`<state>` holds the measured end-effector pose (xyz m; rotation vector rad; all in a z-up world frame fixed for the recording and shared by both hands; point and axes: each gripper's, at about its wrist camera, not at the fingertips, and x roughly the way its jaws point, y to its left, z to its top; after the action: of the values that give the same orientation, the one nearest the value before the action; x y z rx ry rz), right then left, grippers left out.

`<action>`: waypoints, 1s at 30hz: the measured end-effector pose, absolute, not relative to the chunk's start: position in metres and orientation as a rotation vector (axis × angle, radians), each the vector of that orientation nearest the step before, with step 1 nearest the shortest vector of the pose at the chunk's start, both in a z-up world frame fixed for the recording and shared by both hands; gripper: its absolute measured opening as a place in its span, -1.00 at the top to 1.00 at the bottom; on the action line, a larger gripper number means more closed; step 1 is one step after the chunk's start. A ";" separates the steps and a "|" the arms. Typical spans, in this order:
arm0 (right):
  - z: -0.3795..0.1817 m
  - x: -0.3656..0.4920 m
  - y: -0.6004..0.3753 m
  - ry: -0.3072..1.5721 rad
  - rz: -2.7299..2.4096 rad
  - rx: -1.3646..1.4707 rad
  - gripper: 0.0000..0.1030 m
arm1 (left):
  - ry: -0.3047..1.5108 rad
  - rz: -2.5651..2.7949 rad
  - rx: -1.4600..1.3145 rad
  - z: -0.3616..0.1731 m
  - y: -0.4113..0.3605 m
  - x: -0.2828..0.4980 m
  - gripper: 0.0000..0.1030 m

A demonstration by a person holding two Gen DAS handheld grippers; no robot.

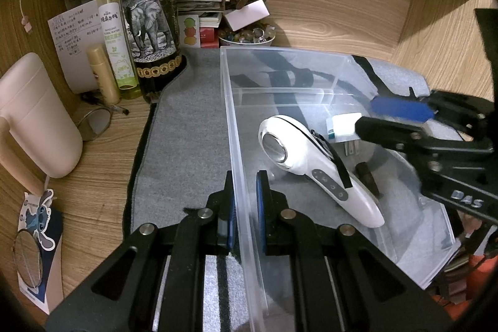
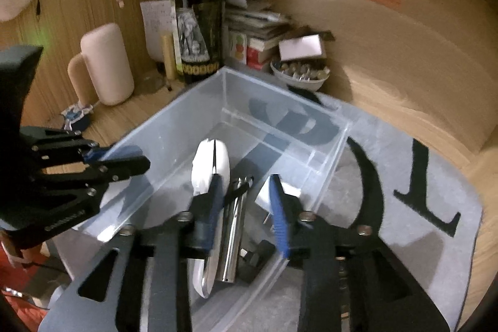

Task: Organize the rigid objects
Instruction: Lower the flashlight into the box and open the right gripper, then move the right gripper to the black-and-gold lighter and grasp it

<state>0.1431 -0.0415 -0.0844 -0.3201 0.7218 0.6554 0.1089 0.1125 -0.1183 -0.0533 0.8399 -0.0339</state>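
A clear plastic bin [image 1: 224, 89] [image 2: 174, 105] stands on a grey mat [image 1: 186, 129]. My left gripper [image 1: 246, 181] [image 2: 140, 157] is shut on the bin's left wall, one pad outside and one inside. Inside the bin lies a white handheld device [image 1: 311, 167] [image 2: 207, 164] with a black strap, and beside it a shiny metal cylinder [image 2: 232, 235]. My right gripper [image 1: 365, 115] [image 2: 246, 182] hovers inside the bin with its jaws apart. A small white plug [image 1: 344, 125] [image 2: 292, 192] lies at its fingertip, and the pads do not press on it.
A dark wine bottle [image 1: 149, 21], a green spray bottle [image 1: 112, 30] and a yellow tube [image 1: 104, 73] stand at the back left. A pale pink jug [image 1: 34, 114] is at the left, and a bowl of beads [image 1: 246, 36] and stacked papers sit behind the bin. Wooden walls close in the back and right.
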 end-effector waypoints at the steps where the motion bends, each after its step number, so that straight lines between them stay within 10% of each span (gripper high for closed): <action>1: -0.080 0.141 -0.044 0.701 0.648 -0.316 -0.04 | 0.840 -0.033 -0.053 -0.118 0.112 0.109 0.82; 7: -0.060 0.131 -0.058 0.604 0.602 -0.299 -0.60 | 0.841 -0.033 -0.051 -0.118 0.112 0.109 0.82; 30: -0.090 0.153 -0.169 0.712 0.280 -0.161 -0.87 | 0.840 -0.036 -0.050 -0.119 0.112 0.109 0.82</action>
<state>0.1535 -0.1694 -0.0901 -0.1608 0.7121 0.2802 0.1092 0.1123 -0.1189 -0.0504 0.8400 -0.0358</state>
